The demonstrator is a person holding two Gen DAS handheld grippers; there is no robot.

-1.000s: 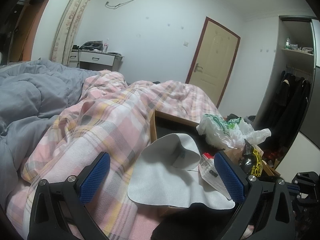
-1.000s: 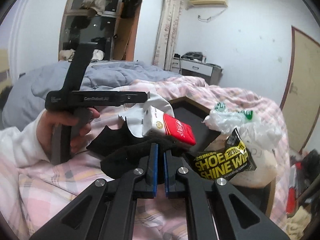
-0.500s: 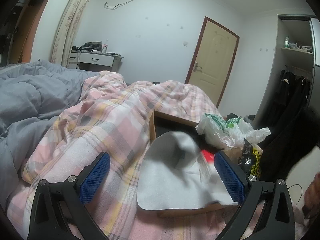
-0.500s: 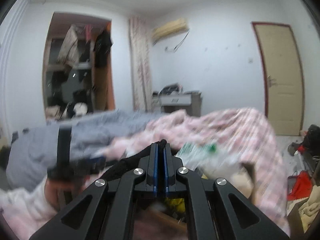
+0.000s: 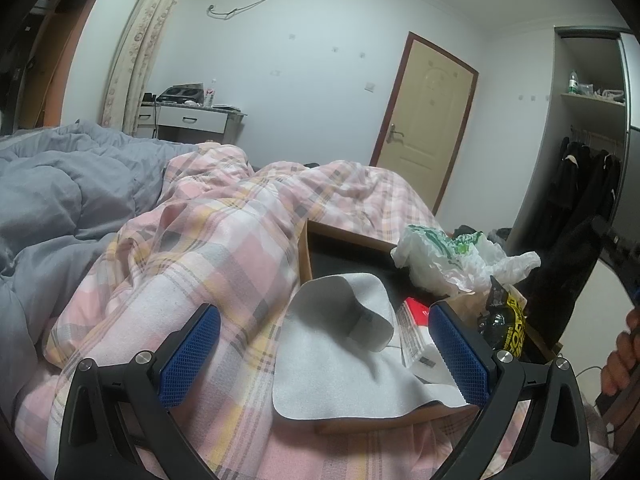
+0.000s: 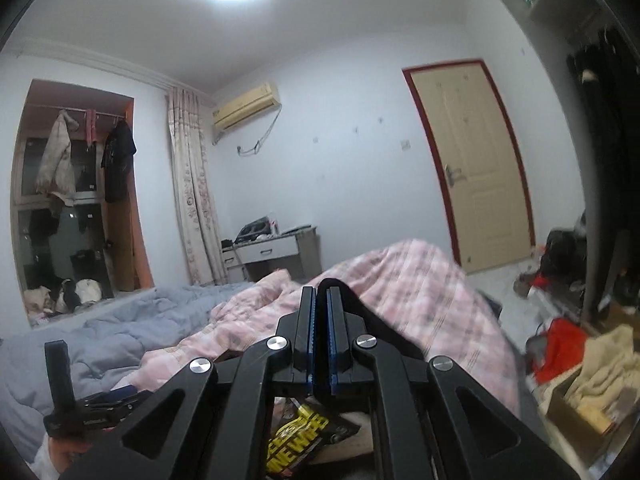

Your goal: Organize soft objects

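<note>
My left gripper (image 5: 324, 344) is open and empty, low over the bed, with a grey cloth (image 5: 352, 360) between its fingers; the cloth drapes over the near edge of a wooden drawer (image 5: 306, 252). My right gripper (image 6: 319, 312) is shut on a black cloth (image 6: 344, 286) and holds it up in the air. In the left wrist view that black cloth (image 5: 560, 280) hangs at the right, above the drawer's right side. A red-and-white tissue pack (image 5: 416, 336) lies in the drawer beside the grey cloth.
A white plastic bag (image 5: 448, 256) and a black-yellow shoe-wipes pack (image 5: 504, 320) sit in the drawer's right part. A pink plaid quilt (image 5: 224, 240) and a grey duvet (image 5: 52, 196) cover the bed. Boxes and clothes (image 6: 592, 364) lie on the floor at right.
My right gripper has lifted the black cloth up out of the drawer and now points across the room. The grey cloth shifted slightly. The left gripper has stayed open in place.
</note>
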